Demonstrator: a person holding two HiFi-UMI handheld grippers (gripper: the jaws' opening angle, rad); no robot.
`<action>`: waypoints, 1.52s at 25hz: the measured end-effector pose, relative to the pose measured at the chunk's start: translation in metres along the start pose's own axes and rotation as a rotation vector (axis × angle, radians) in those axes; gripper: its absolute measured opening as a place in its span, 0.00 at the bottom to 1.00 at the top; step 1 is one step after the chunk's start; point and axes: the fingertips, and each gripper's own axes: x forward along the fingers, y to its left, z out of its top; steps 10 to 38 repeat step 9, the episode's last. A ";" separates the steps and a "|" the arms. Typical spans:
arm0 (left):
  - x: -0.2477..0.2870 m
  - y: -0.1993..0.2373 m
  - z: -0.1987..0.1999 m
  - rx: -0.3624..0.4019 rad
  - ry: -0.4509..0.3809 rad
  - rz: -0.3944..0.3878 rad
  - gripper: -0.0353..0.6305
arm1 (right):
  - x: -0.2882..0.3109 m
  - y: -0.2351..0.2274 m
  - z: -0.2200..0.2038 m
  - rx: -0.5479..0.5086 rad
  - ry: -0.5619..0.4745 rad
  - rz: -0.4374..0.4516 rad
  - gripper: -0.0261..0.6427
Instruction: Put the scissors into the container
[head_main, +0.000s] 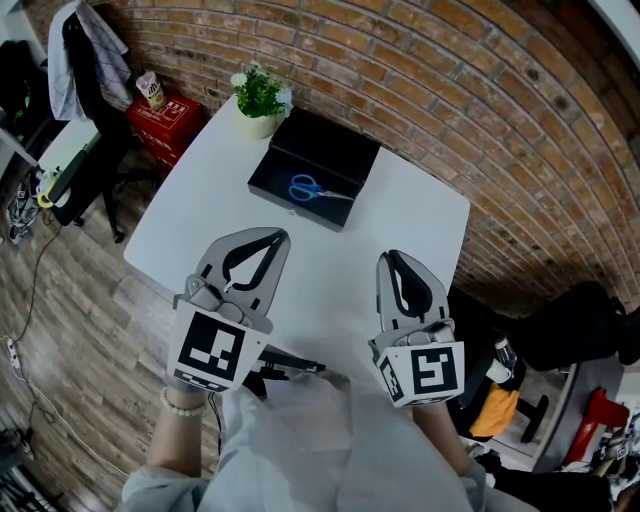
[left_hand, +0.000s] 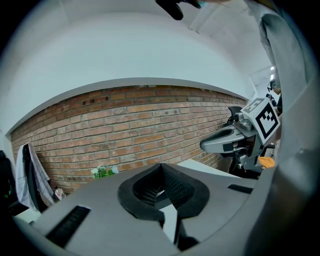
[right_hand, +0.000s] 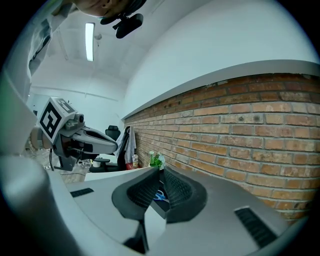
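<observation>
Head view: high above, facing steeply down on desk (head_main: 210, 200); left claw (head_main: 264, 238) and right claw (head_main: 393, 258) close at bottom edge. Each claw view: low over desk, looking along own jaws toward wall (left_hand: 150, 117), other claw at side. All three share plant (head_main: 260, 95) and wall.

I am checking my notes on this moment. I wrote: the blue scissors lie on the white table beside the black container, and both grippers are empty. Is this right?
Not quite. The head view shows the blue scissors lying inside the black container, not beside it on the white table. The left gripper and right gripper are indeed empty.
</observation>
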 end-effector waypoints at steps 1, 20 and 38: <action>0.000 0.000 0.001 0.000 -0.002 -0.002 0.08 | 0.001 0.000 0.000 -0.002 0.000 0.002 0.12; 0.006 0.000 0.004 -0.057 -0.034 -0.006 0.08 | 0.005 -0.001 -0.002 -0.004 0.001 0.010 0.13; 0.006 0.000 0.004 -0.057 -0.034 -0.006 0.08 | 0.005 -0.001 -0.002 -0.004 0.001 0.010 0.13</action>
